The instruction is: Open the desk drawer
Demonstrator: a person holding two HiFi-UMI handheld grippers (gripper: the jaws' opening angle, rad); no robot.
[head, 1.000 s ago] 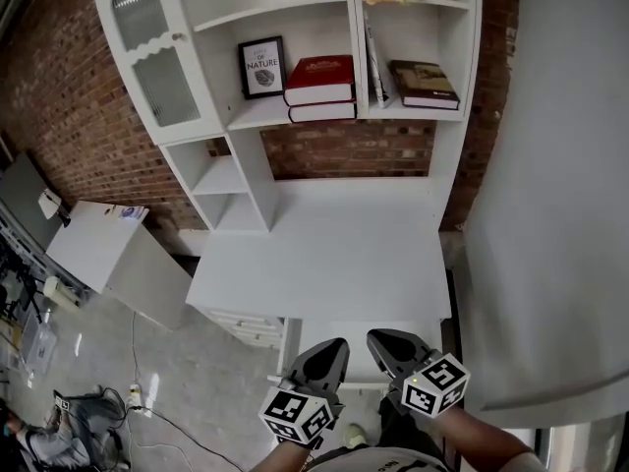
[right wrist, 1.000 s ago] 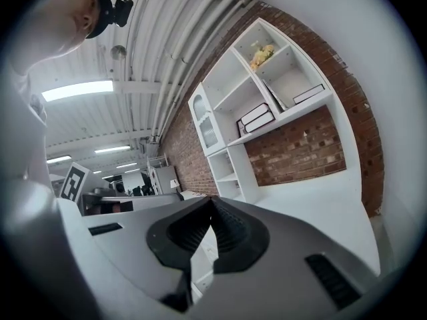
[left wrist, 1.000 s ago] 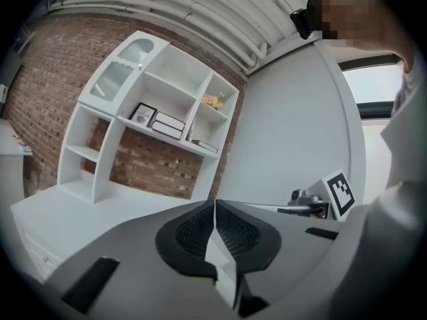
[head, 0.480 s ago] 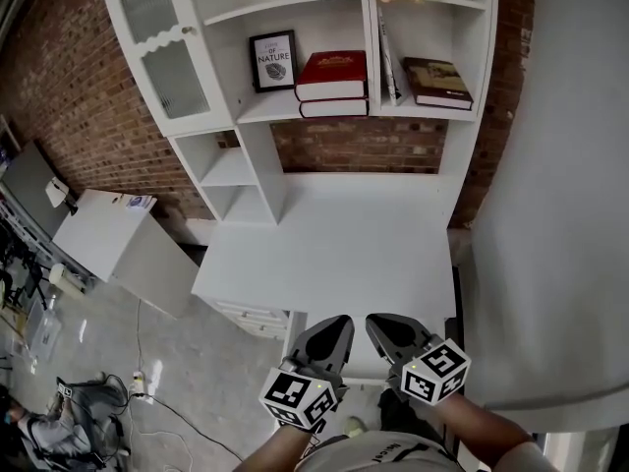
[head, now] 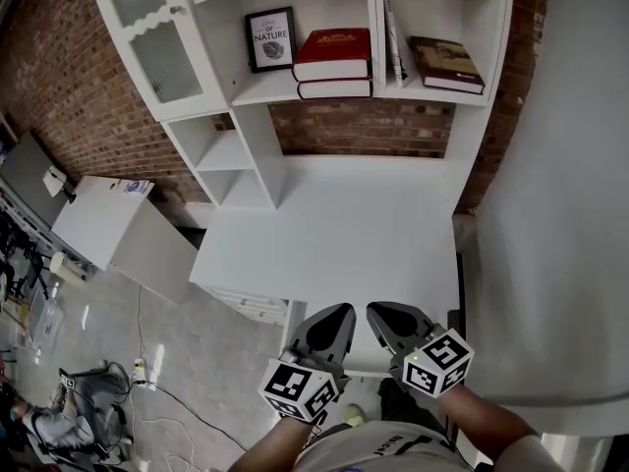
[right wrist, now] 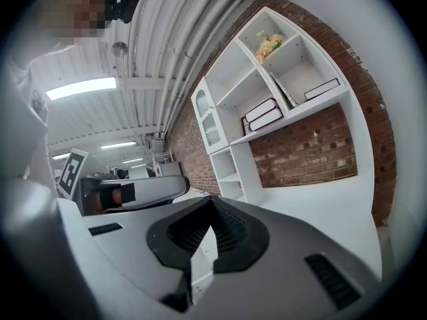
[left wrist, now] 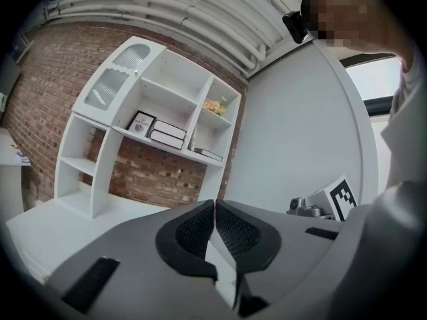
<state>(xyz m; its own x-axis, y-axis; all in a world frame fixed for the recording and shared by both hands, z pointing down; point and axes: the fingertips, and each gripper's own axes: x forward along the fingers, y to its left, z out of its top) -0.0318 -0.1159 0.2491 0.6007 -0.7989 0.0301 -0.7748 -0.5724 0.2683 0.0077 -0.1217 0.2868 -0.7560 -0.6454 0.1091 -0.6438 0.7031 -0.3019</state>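
Counter (head: 334, 234): white, bare, with shelving rising at its 12 o'clock side.

Drawer fronts (head: 248, 306): under the counter's front edge, at about 7 o'clock from its middle. Only a foreshortened sliver shows. At least two fronts are stacked there, exact count unclear. No handle or pull visible in any view.

Left tool (head: 337, 315) and right tool (head: 379, 313): side by side at 6 o'clock, just over the counter's near edge, both aimed toward 12. Each has its pads closed tip to tip with nothing between. Neither touches the drawers.

Handling, as a guess: a painted board drawer, stiff and fairly light, but smooth-faced and so slippery for flat pads. Best hold is a knob or the lip of the front, pulling straight out along its runners. A skewed pull could bind it. The tool would need to spread first.

Count:
- tools: two
- red books (head: 334, 52): two, stacked
- framed print (head: 268, 39): one
- dark book (head: 447, 64): one, lying flat
- glass-door cabinet (head: 147, 37): one
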